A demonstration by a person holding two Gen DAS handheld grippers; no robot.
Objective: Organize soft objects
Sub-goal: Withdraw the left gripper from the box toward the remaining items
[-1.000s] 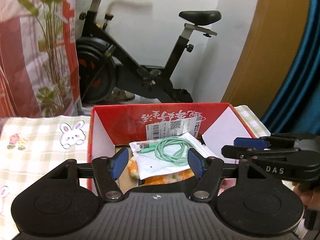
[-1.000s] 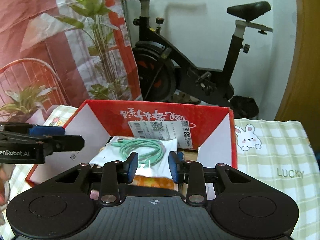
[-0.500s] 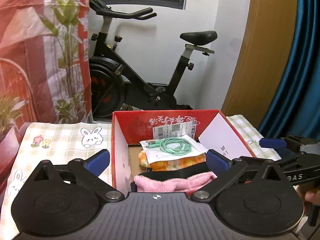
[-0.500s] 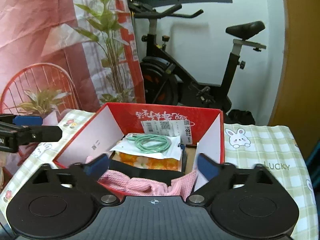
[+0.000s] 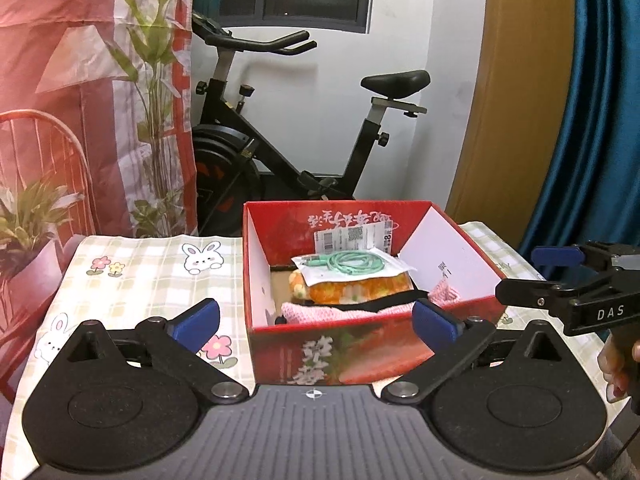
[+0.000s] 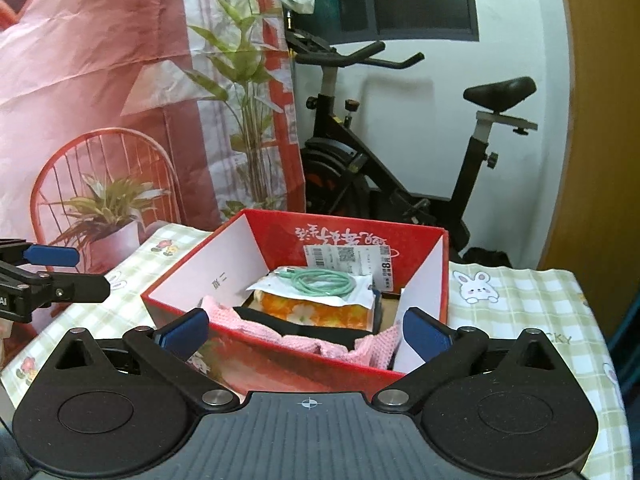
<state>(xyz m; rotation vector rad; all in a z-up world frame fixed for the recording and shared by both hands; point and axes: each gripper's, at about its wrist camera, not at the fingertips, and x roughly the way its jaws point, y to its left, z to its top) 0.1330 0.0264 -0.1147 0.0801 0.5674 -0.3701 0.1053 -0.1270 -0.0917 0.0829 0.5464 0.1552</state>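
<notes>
A red cardboard box [image 5: 360, 356] [image 6: 280, 364] stands on the checked tablecloth. Inside lie a pink knitted cloth with a black band [image 5: 320, 312] [image 6: 280, 330], an orange floral soft item [image 5: 360, 290] [image 6: 320, 314], and on top of it a white packet with a green cable [image 5: 352, 266] [image 6: 320, 282]. My left gripper [image 5: 316, 326] is open and empty, held back from the box's near wall. My right gripper [image 6: 306, 330] is open and empty, also in front of the box. Each gripper shows at the edge of the other's view [image 5: 560, 280] [image 6: 48, 272].
The tablecloth [image 5: 140, 280] [image 6: 520, 312] has rabbit and flower prints. An exercise bike [image 5: 300, 152] [image 6: 400, 184] stands behind the table. A printed backdrop with a plant and chair [image 6: 120, 140] is at the left, a blue curtain [image 5: 600, 120] at the right.
Both grippers opened wide, let go of the pink cloth inside the box, and drew back and up. The box's front wall now shows.
</notes>
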